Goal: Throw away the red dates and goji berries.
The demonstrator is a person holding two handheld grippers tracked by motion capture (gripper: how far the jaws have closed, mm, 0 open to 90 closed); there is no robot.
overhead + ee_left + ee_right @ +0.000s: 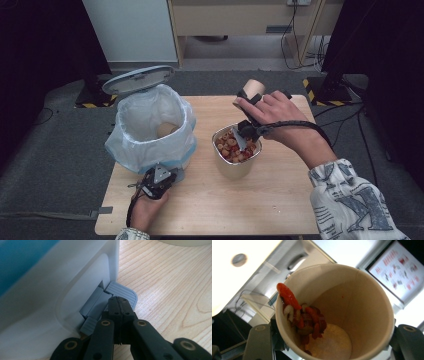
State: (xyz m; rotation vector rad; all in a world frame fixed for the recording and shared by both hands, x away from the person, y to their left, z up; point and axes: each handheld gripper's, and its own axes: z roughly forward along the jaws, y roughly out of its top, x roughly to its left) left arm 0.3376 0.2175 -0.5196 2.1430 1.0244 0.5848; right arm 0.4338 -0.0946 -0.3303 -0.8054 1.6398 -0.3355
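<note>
On the left of the wooden table (280,200) stands a white pedal bin (150,125) with a bag liner and its lid (138,79) raised. My left gripper (159,181) is shut, and its joined jaw tips (119,302) press on the bin's grey pedal (122,291). Above a bowl (235,167) of red and pale food scraps (231,148), my right gripper (248,100) is shut on a paper cup (253,88). The cup is tipped with its mouth toward the bowl. Inside the cup (362,302), food bits (307,320) cling to the wall and rim.
A brown cup-like thing (166,130) lies inside the bin's liner. Bare tabletop stretches in front of the bowl and to its right. Beyond the far edge are grey carpet, cables (295,45) and dark stands.
</note>
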